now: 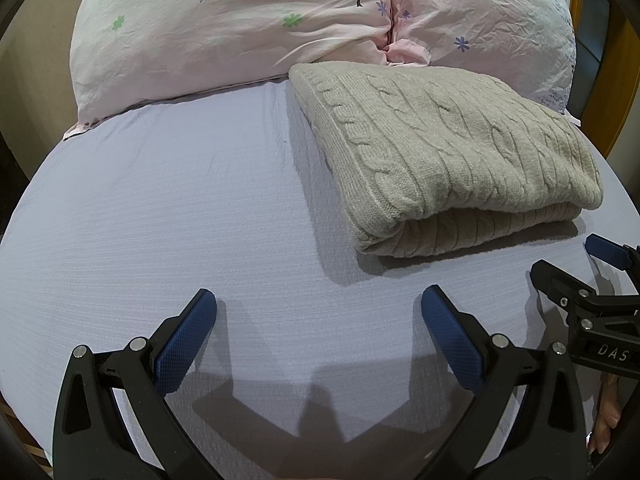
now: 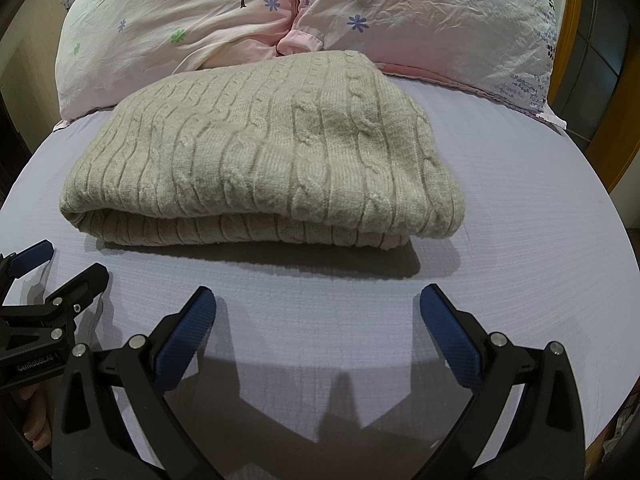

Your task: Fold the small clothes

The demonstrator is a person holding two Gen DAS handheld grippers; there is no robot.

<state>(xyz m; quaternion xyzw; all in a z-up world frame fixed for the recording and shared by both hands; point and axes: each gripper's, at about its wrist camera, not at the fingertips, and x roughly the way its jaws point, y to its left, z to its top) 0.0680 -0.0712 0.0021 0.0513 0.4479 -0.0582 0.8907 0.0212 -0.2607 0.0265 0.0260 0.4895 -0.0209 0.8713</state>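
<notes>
On the bed [image 1: 160,208], near the pillows [image 1: 224,32], the knitted beige sweater [image 2: 260,160] lies folded in soft layers. The left gripper [image 1: 319,316] and right gripper [image 2: 318,316] are wide open, holding nothing. Only the right view shows a pink edge, maybe lining.

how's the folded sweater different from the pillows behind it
The sweater is beige cable knit; the pillows are smooth pink cotton with flower and tree prints. The sweater lies flat in folded layers; the pillows stand plump and creased. Both rest on the lavender sheet, untouched by either gripper.
</notes>
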